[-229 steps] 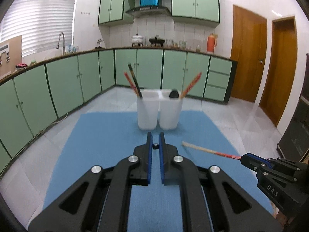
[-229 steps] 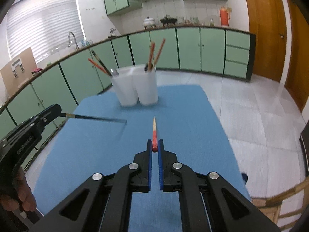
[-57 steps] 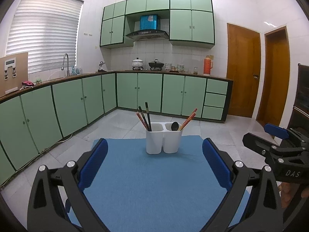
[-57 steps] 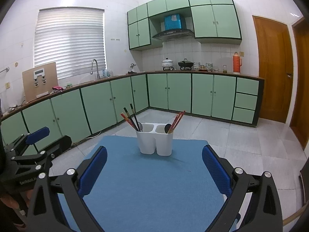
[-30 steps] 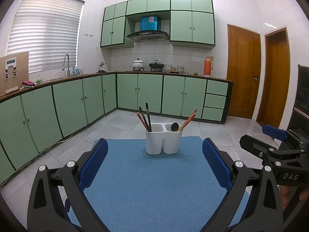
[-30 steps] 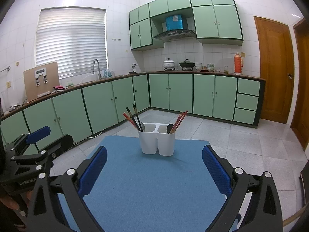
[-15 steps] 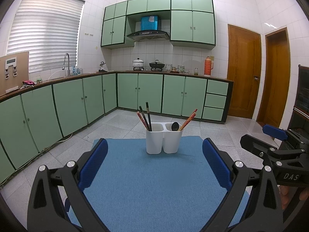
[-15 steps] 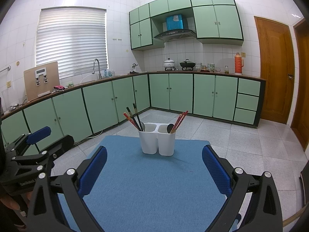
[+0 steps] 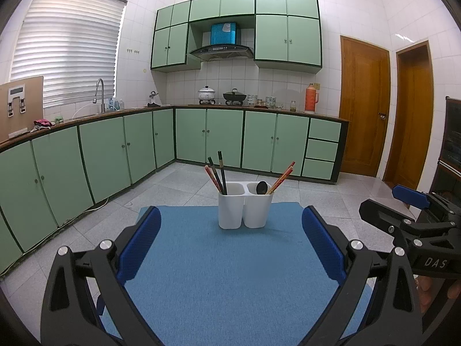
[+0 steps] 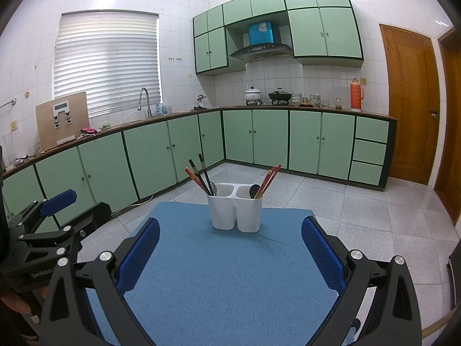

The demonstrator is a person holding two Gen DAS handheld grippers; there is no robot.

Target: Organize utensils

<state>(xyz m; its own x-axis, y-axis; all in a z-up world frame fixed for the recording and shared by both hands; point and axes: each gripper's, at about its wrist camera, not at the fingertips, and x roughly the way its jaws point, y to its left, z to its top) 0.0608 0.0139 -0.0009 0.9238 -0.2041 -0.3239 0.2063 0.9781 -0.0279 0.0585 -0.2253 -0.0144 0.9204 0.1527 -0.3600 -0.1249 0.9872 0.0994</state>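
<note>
A white two-cup utensil holder stands at the far end of the blue table mat. Its left cup holds black and red chopsticks and a spoon. Its right cup holds red chopsticks and a dark spoon. My left gripper hangs wide open near the mat's front, nothing between its fingers. My right gripper is open too, and empty. Each gripper shows at the edge of the other's view.
Green base cabinets run along the left and back walls under a counter with a sink tap, pots and a red flask. Wooden doors stand at the right. Grey floor tiles surround the table.
Earlier each gripper was shut on a chopstick near the holder. Both are now open, empty and drawn back. Over the last second hardly anything has moved.
</note>
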